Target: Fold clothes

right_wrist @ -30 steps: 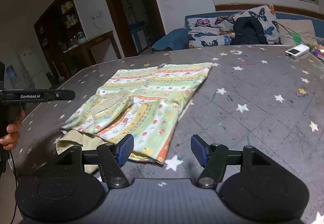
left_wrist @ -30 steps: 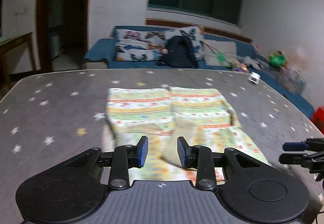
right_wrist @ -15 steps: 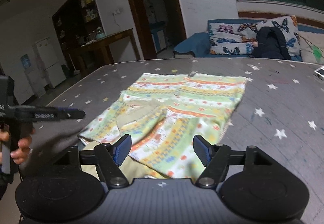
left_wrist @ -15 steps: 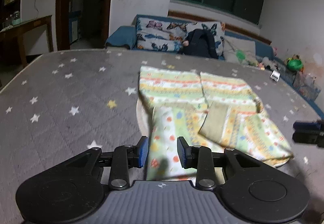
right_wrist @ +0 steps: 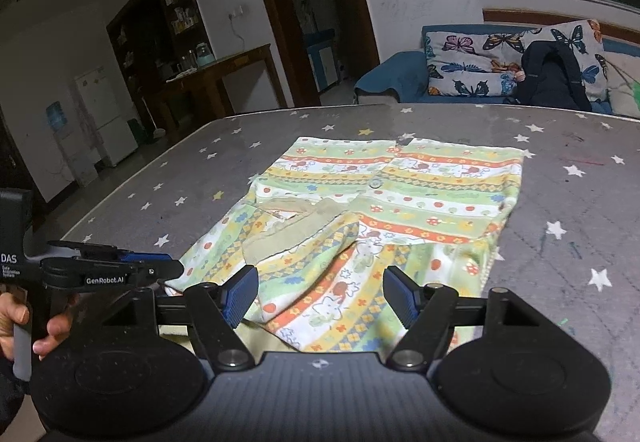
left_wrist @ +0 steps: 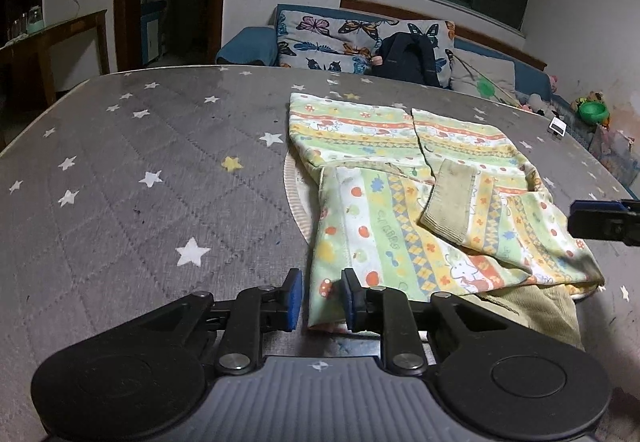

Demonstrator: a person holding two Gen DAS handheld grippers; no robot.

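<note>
Clearly soft and limp, the shirt (left_wrist: 404, 202) wants pinching at a hem corner; left tool (left_wrist: 320, 300) narrowly parted, right tool (right_wrist: 320, 296) wide open, neither gripping.

A pale green children's garment (right_wrist: 400, 202) with orange, yellow and white stripes, fruit and elephant prints and olive ribbed cuffs lies ahead of black jaws with blue pads, on a grey quilted mattress (left_wrist: 140, 170) dotted with white and yellow stars.
</note>
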